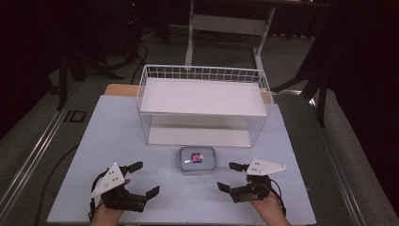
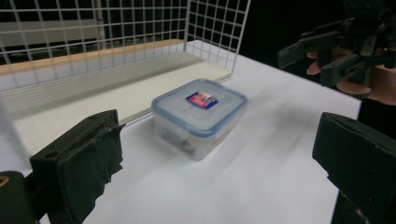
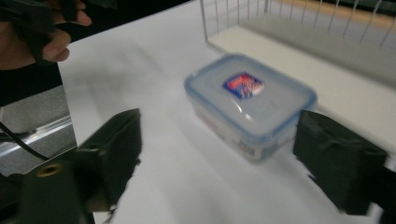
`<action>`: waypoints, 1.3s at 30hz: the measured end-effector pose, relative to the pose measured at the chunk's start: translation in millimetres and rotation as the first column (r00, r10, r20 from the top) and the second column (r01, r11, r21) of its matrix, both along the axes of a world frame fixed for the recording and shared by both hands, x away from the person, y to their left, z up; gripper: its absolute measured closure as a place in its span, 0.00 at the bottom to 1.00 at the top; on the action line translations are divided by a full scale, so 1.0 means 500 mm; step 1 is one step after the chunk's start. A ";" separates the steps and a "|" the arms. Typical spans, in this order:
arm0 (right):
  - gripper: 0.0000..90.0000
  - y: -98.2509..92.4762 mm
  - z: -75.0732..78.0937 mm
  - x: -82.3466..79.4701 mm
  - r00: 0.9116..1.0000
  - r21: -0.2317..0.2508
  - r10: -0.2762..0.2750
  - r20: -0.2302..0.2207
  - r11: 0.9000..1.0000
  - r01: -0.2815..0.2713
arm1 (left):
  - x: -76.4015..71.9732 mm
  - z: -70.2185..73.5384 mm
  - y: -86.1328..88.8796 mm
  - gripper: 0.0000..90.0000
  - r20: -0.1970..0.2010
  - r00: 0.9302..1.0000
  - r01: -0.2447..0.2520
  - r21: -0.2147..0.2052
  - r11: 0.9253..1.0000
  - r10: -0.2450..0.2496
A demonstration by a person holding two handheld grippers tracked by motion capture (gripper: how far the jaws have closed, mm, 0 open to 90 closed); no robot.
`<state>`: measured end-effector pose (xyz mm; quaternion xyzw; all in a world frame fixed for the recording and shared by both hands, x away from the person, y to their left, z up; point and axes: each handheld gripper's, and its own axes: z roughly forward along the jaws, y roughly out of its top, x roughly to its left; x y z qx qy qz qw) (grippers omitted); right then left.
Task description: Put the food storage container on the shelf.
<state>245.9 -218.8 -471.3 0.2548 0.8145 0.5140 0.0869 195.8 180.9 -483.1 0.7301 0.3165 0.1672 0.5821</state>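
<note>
High view: a clear lidded container [image 1: 197, 160] with a blue rim and a red-and-blue label stands on the white counter [image 1: 113, 136], just in front of the open side of a white wire basket [image 1: 203, 104] with a flat white board on top and another at its base. The left claw [image 1: 143, 178] sits near the counter's front edge, left of the container, jaws apart and empty. The right claw [image 1: 231, 176] sits right of the container, jaws likewise apart, holding nothing. Bare counter lies between each claw and the container. Beyond the counter: grey floor, a rail along each side, cables at left, a white frame at the back, dark surroundings.

Left gripper view: the container [image 2: 200, 116] stands between the spread jaws, apart from both, close to the basket's base board [image 2: 116, 98]. The right claw [image 2: 322, 58] and its hand [image 2: 373, 81] show at upper right.

Right gripper view: the container [image 3: 250, 105] lies ahead between the open jaws, untouched, slightly blurred. The basket [image 3: 299, 28] is behind it; the other hand [image 3: 28, 37] at upper left.
</note>
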 end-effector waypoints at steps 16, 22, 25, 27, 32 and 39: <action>0.22 0.032 0.060 0.026 0.989 0.002 -0.093 0.113 0.996 0.094 | 0.050 0.068 -0.055 0.02 -0.074 0.996 0.058 0.026 0.998 -0.056; 0.25 0.034 0.052 0.063 0.991 -0.054 -0.136 -0.006 0.989 0.135 | 0.086 0.072 -0.073 0.02 -0.156 0.987 0.043 0.042 0.998 -0.036; 0.24 0.045 0.035 0.076 0.989 -0.092 -0.146 -0.016 0.985 0.144 | 0.107 0.069 -0.085 0.02 -0.184 0.983 0.035 0.035 0.999 -0.028; 0.22 0.048 0.028 0.083 0.987 -0.086 -0.158 -0.021 0.984 0.155 | 0.120 0.066 -0.094 0.02 -0.196 0.980 0.043 0.036 0.998 -0.035; 0.18 0.051 0.026 0.095 0.985 -0.071 -0.171 -0.038 0.983 0.168 | 0.144 0.055 -0.116 0.02 -0.228 0.972 0.065 0.046 0.997 -0.053; 0.14 0.058 0.019 0.116 0.981 -0.080 -0.189 -0.048 0.979 0.185 | 0.198 0.020 -0.143 0.02 -0.339 0.941 0.030 0.064 0.997 -0.006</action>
